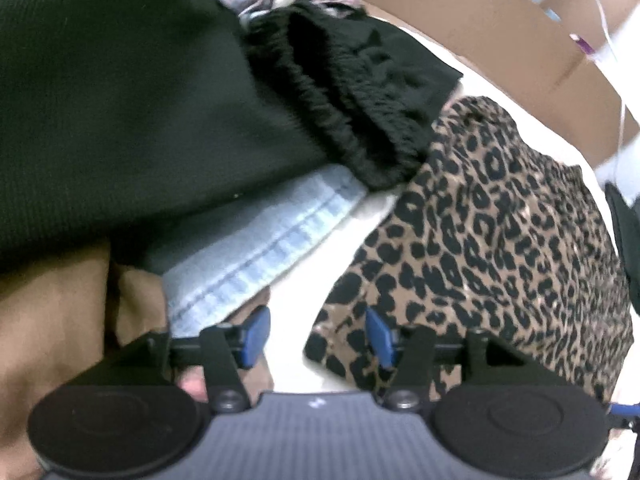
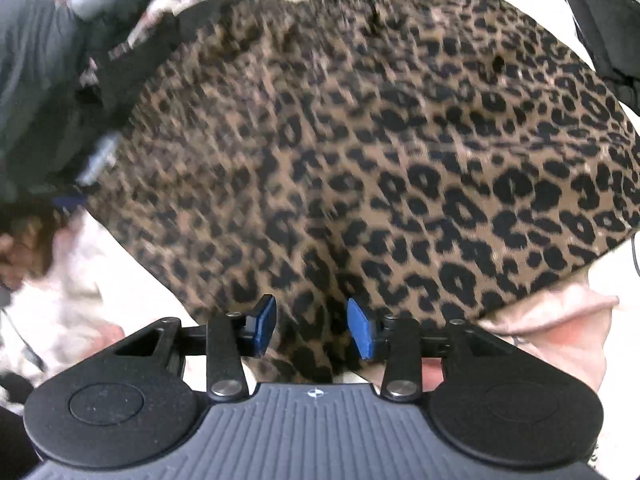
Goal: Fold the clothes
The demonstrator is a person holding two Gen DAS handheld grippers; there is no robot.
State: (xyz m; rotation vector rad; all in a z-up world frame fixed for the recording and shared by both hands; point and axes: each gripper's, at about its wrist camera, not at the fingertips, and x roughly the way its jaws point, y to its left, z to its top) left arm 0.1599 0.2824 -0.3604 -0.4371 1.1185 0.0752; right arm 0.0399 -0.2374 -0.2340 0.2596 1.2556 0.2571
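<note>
Filling most of the right wrist view, the leopard-print garment point(image 2: 360, 152) lies spread on a white surface point(image 2: 132, 292). The right gripper point(image 2: 311, 328) has its fingers apart over the fabric's lower edge. In the left wrist view the left gripper point(image 1: 317, 336), fingers apart, is just left of the garment point(image 1: 500, 240); black clothes point(image 1: 344, 100) and denim point(image 1: 256, 248) sit at upper left.

White strip point(image 1: 360, 220) between denim point(image 1: 256, 248) and leopard garment point(image 1: 500, 220) seemingly passable; black clothes point(image 1: 352, 92) crowd behind.
</note>
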